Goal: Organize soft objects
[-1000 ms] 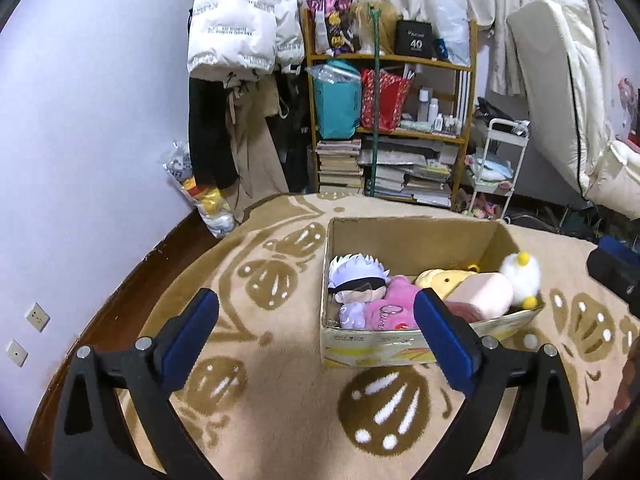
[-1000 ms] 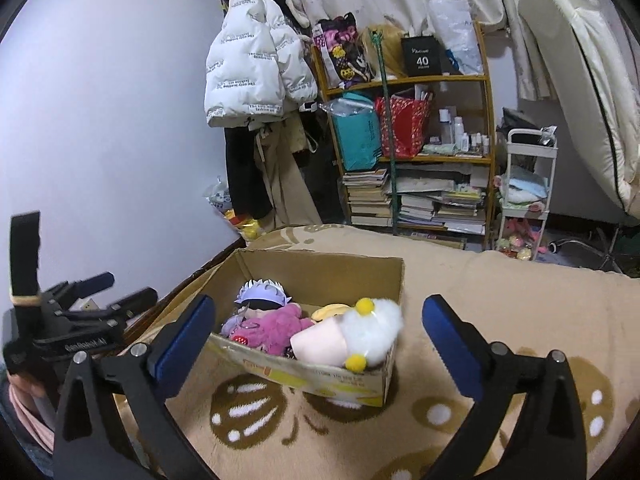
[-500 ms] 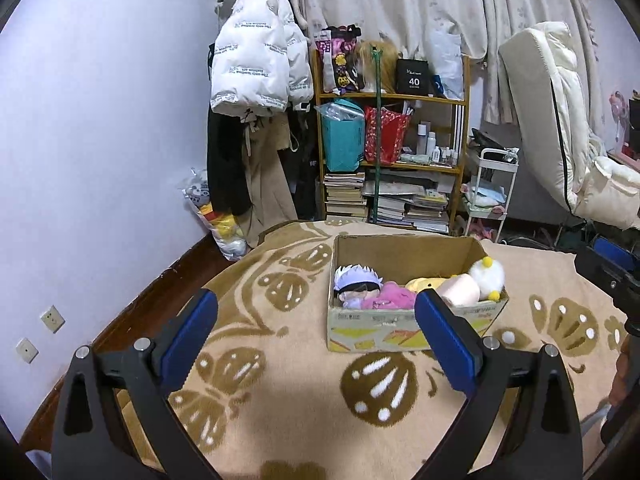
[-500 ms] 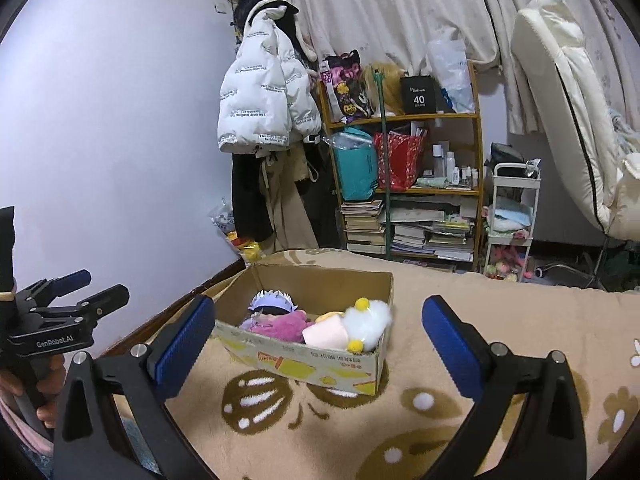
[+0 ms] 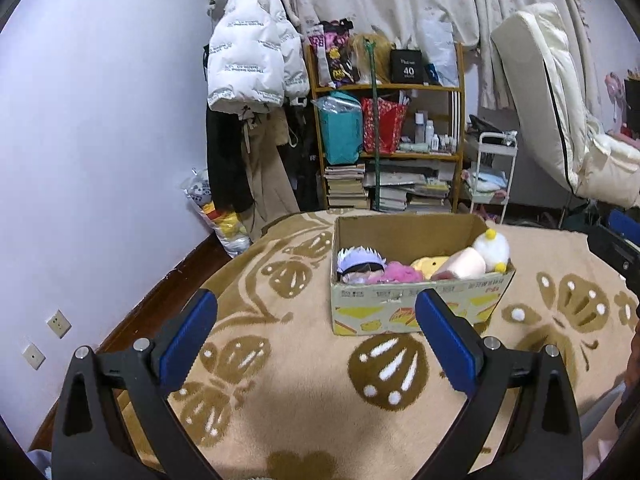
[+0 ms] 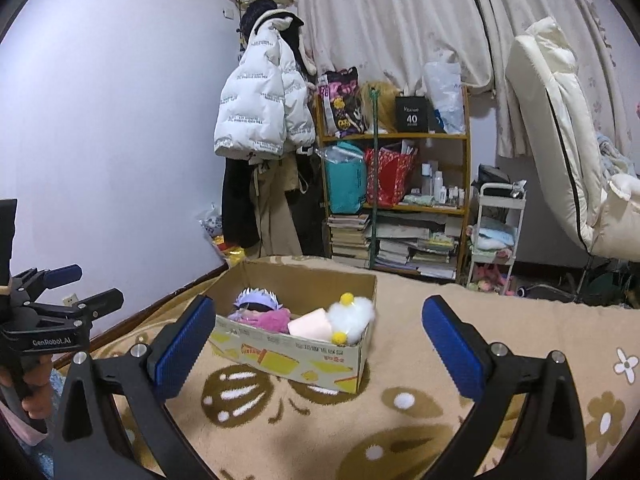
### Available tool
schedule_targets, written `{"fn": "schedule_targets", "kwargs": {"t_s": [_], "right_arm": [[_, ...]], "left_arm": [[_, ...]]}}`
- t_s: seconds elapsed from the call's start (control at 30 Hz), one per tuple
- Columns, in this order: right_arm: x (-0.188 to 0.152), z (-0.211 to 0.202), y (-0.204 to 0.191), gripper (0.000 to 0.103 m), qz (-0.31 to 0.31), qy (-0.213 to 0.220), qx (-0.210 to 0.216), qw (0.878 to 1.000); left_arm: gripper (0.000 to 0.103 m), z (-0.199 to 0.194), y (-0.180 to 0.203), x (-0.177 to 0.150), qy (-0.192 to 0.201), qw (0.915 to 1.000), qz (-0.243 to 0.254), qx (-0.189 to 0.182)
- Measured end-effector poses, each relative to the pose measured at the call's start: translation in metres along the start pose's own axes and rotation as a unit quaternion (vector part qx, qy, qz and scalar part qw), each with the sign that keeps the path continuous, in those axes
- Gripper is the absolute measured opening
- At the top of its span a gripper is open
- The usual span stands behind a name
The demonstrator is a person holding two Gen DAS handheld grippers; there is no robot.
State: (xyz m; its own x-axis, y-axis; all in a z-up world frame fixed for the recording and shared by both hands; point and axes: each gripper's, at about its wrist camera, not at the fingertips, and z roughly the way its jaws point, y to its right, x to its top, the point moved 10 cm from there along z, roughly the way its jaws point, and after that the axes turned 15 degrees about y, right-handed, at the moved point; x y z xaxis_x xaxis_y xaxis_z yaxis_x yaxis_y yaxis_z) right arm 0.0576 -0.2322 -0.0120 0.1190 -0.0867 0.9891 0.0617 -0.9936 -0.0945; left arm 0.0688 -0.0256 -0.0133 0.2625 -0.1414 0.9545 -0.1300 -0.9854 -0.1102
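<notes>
Soft toys: plush figures packed in an open cardboard box (image 5: 420, 304) on a beige patterned blanket (image 5: 280, 360), gathered in one container so they stay tidy.
Left hand-held gripper (image 5: 316, 336): jaws spread wide, nothing between them, held back from the box, leaving it undisturbed.
White-haired doll (image 5: 360, 262): at the box's left end.
Pink plush (image 5: 396, 273): beside it, mid-box.
White fluffy plush (image 5: 493, 246): at the right end, resting above the rim.
Right hand-held gripper (image 6: 318, 330): also wide and empty, facing the box.
Progress: sorting looks finished.
</notes>
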Motion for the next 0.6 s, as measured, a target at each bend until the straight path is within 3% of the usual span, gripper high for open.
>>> {"fn": "schedule_targets", "kwargs": {"t_s": [0.33, 0.6], "right_arm": [[-0.018, 0.021, 0.002, 0.103, 0.001, -0.027, -0.001, 1.000], [-0.024, 0.026, 0.000, 0.103, -0.003, -0.032, 0.003, 0.999]], "left_arm": [[0.099, 0.021, 0.005, -0.009, 0.001, 0.9999, 0.012, 0.010], [0.099, 0.026, -0.002, -0.006, 0.010, 0.9998, -0.010, 0.017]]}}
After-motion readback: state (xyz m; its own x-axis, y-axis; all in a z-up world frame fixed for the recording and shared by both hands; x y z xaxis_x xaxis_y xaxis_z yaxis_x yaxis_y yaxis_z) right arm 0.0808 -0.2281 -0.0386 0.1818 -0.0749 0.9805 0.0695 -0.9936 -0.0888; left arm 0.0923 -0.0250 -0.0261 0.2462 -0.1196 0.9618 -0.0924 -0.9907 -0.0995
